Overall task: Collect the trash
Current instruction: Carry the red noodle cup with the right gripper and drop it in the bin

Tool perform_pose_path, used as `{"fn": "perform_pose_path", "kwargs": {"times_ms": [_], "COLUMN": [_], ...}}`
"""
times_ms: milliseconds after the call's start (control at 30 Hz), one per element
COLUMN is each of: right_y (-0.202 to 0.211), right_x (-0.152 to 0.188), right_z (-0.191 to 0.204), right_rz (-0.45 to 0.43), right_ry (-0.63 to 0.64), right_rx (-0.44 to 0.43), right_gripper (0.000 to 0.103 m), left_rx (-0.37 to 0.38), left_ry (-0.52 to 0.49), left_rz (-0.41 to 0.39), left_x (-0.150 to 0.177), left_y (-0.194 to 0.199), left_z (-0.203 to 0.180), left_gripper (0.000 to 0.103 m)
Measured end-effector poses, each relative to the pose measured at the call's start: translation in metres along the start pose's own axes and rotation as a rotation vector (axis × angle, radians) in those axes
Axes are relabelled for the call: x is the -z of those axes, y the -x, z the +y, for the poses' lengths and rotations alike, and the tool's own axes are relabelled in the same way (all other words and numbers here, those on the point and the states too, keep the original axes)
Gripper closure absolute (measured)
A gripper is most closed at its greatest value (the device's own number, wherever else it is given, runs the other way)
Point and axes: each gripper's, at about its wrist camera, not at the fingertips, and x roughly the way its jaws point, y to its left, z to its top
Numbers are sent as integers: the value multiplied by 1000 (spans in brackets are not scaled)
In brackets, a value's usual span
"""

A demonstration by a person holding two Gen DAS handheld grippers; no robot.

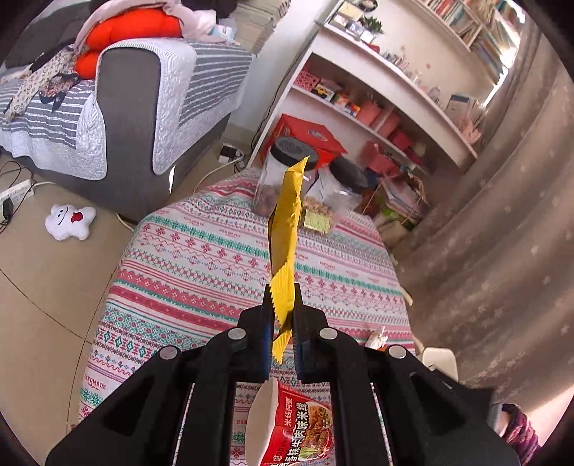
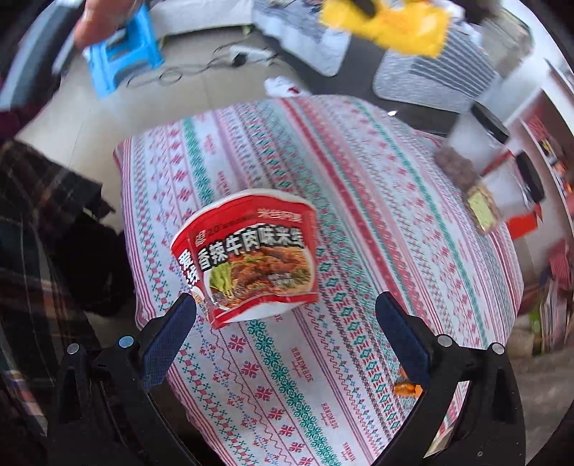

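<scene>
Black jaws of the left gripper (image 1: 281, 315) are pinching a yellow wrapper (image 1: 285, 222) by its lower end, and the wrapper is standing up and away from the fingers, above the patterned tablecloth (image 1: 186, 258). Under the gripper body, a red noodle cup (image 1: 287, 430) is lying on the cloth near its close edge. Two black-lidded jars (image 1: 283, 168) are standing at the far edge, just in front of a white shelf (image 1: 358, 89). Most of the cloth between is lying bare. Left of the table, open floor is running to a grey sofa (image 1: 125, 89), with a white plush toy (image 1: 70, 220) on it.

Over in the right wrist view, the right gripper (image 2: 287, 322) is hanging with its blue pads (image 2: 168, 337) wide apart and nothing between them. The noodle cup (image 2: 251, 258) is lying tipped on the tablecloth (image 2: 358, 215), just beyond the left pad. A small orange scrap (image 2: 407, 388) is lying beside the right finger. The jars (image 2: 477, 150) are sitting at the right edge. The wrapper (image 2: 387, 21) is showing blurred at the top.
</scene>
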Motion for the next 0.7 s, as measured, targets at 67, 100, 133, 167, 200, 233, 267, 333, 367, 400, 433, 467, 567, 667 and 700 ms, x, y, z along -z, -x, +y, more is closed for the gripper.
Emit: {"fn": "perform_pose_path", "kwargs": {"times_ms": [67,100,133,167,200,233,267,333,367,400,433,467,567,667,700], "right_y": [-12,-17,-22,-28,-35,-41,-45,-50,-52,-51,-52,-52,-64,-80,-85], "right_x": [-12,-19,-25,-29,-32,-34,-37,-41,-43,-44,-46,-45,-42,-36,-35], "right_z": [3,2,0,-1,-1,-2,-4,-10,-14,-18,-21,-24,-40,-60,-65], "right_rz": [40,55,73,99,127,142,151,158,157,151,146,145,169,181,175], "right_ry": [36,39,33,27,24,26,27,2,-16,-32,-41,-48,-89,-181,-204], "right_rx": [-40,-69,-101,-135,-159,-161,-162,-202,-233,-264,-290,-308,-341,-443,-473], "right_gripper": [7,7,7,7,7,7,7,7,7,7,7,7,7,7,7], "left_rx": [28,36,36,37,41,42,41,43,43,43,43,43,45,46,50], "left_ry": [19,24,29,35,43,53,62,77,82,87,89,91,94,87,88], "left_rz": [-35,-48,-58,-65,-66,-67,-67,-69,-74,-78,-82,-84,-76,-75,-76], "left_x": [-7,-10,-11,-12,-13,-13,-14,-13,-13,-12,-13,-12,-11,-11,-11], "left_y": [13,17,18,22,23,26,26,31,33,36,38,39,40,41,42], "left_z": [5,7,10,13,16,20,23,31,33,35,37,39,42,42,42], "left_gripper": [94,94,94,94,94,94,94,94,94,94,94,94,94,94,94]}}
